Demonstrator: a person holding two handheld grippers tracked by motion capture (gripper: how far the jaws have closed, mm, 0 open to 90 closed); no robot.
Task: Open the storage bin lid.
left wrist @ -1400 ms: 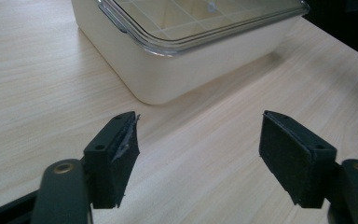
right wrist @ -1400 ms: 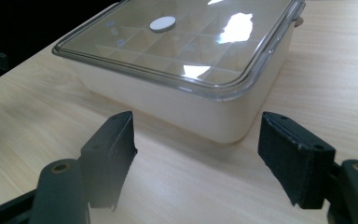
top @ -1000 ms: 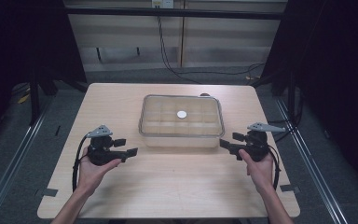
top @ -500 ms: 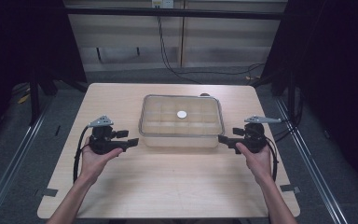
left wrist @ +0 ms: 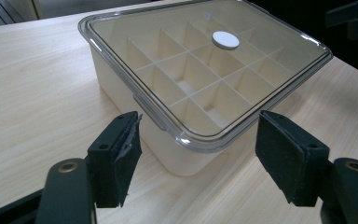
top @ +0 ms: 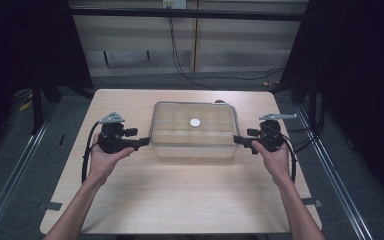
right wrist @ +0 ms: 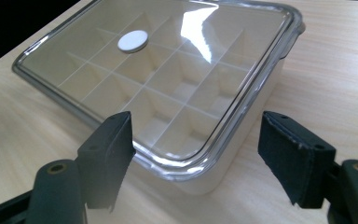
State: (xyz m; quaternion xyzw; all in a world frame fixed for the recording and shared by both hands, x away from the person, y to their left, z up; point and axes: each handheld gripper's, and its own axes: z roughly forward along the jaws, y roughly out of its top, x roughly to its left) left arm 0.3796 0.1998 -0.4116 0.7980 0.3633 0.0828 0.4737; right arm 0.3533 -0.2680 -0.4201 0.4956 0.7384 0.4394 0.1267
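High view: a clear-lidded compartment box [top: 194, 131] sits mid-frame on the counter [top: 180, 195]. The left claw [top: 142, 142] and right claw [top: 237, 139], both spread, flank its ends. Likely light, rigid, slippery; grip under the lid rim [left wrist: 205, 142].

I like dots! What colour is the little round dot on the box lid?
White. The dot sits on the clear lid, best seen in the left gripper view.
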